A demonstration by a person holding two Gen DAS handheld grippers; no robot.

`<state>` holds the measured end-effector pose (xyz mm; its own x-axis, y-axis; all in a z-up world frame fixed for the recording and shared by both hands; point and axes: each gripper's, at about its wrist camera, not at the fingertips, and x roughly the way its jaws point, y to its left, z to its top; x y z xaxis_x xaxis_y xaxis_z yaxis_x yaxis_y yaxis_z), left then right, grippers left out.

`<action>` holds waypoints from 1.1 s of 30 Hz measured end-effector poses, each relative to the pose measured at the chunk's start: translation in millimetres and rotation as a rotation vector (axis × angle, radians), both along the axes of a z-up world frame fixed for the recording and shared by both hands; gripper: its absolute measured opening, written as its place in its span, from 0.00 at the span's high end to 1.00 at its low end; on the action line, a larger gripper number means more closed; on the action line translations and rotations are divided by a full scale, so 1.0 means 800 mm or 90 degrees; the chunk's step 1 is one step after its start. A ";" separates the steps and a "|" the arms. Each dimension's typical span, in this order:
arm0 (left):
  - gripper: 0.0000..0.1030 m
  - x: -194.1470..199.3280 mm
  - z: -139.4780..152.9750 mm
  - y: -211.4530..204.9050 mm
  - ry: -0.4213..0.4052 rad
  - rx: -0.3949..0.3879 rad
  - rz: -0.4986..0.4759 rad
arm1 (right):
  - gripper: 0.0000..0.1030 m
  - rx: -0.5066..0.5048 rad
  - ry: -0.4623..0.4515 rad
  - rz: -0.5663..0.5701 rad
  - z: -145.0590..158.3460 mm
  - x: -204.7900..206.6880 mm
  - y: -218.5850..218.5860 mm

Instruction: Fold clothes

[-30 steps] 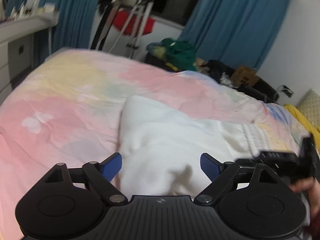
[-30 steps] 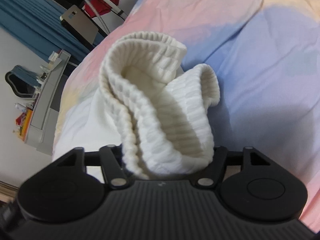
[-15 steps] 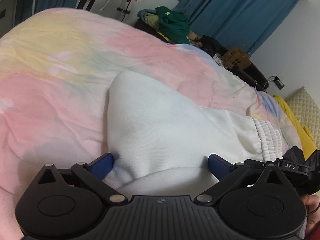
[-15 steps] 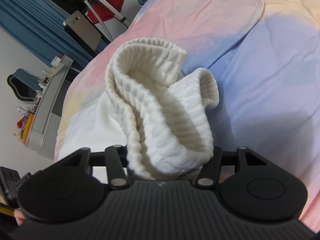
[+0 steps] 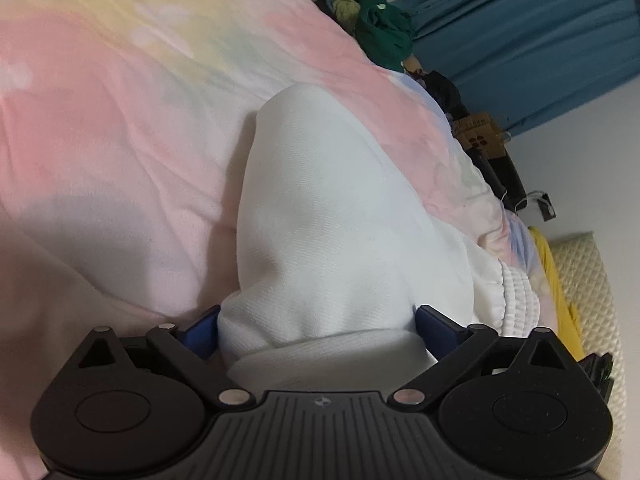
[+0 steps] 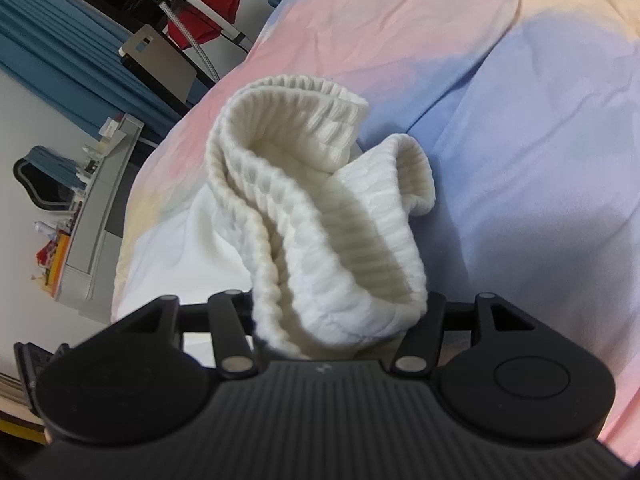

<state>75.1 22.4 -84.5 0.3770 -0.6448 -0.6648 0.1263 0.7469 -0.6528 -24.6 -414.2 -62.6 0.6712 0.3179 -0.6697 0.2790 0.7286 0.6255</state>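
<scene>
Here, the left hand-held gripper (image 5: 318, 330): jaws set wide, blue pads (image 5: 200, 330) showing at either side, a bulge of white garment (image 5: 320, 208) filling the gap between them. The pads touch the cloth on both flanks; whether they pinch it firmly cannot be told.

Right hand-held gripper (image 6: 340, 312): jaws drawn in on the ribbed hem (image 6: 320, 208) of the same garment, which stands up from the grip in a loose, curled double fold. Its fingertips are hidden behind the cloth.

Garment: white, smooth-knit body with a ribbed band. In the left view it rises as a rounded hump from the jaws and runs out over the bed (image 5: 100, 120), its far edge a soft curve; the ribbed band (image 5: 516, 300) lies at the right. In the right view the smooth body (image 6: 168, 248) spreads flat on the bed to the left of the raised hem.

Bed: pastel cover, pink, yellow and lilac, lightly creased. Wide bare cover lies to the left and beyond the garment in the left view, and to the right of the hem (image 6: 540, 160) in the right view.

Bed edges: far edge meets a heap of green clothes (image 5: 382, 36) and blue curtains (image 5: 540, 40). A yellow cloth (image 5: 556, 280) and quilted cushion (image 5: 588, 280) lie at the right side.

Surroundings, right view: grey shelf (image 6: 96, 208), red cloth (image 6: 208, 8).
</scene>
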 end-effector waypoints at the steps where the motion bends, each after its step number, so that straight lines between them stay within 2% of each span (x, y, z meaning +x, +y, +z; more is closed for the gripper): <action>1: 0.12 0.000 0.001 -0.002 -0.004 0.005 -0.002 | 0.44 -0.002 -0.001 0.000 0.001 0.000 0.000; 6: 0.26 -0.004 0.016 -0.019 -0.030 0.065 -0.004 | 0.48 -0.025 -0.015 -0.001 0.009 -0.003 0.006; 11: 0.46 -0.017 0.044 -0.034 -0.070 0.100 -0.004 | 0.55 -0.050 -0.052 0.001 0.027 -0.011 0.011; 15: 0.51 -0.021 0.079 -0.053 -0.094 0.121 -0.015 | 0.61 -0.007 -0.096 -0.019 0.045 -0.024 0.000; 20: 0.54 -0.010 0.148 -0.109 -0.139 0.126 -0.047 | 0.63 0.044 -0.161 -0.058 0.081 -0.034 -0.046; 22: 0.53 0.003 0.175 -0.152 -0.164 0.120 -0.064 | 0.63 0.058 -0.188 -0.075 0.097 -0.037 -0.074; 26: 0.52 0.039 0.219 -0.263 -0.217 0.093 -0.105 | 0.63 0.060 -0.232 -0.145 0.132 -0.030 -0.166; 31: 0.52 0.108 0.235 -0.452 -0.263 0.067 -0.188 | 0.63 0.041 -0.262 -0.257 0.158 -0.020 -0.293; 33: 0.52 0.133 0.228 -0.527 -0.266 0.058 -0.210 | 0.63 0.035 -0.262 -0.301 0.149 -0.016 -0.338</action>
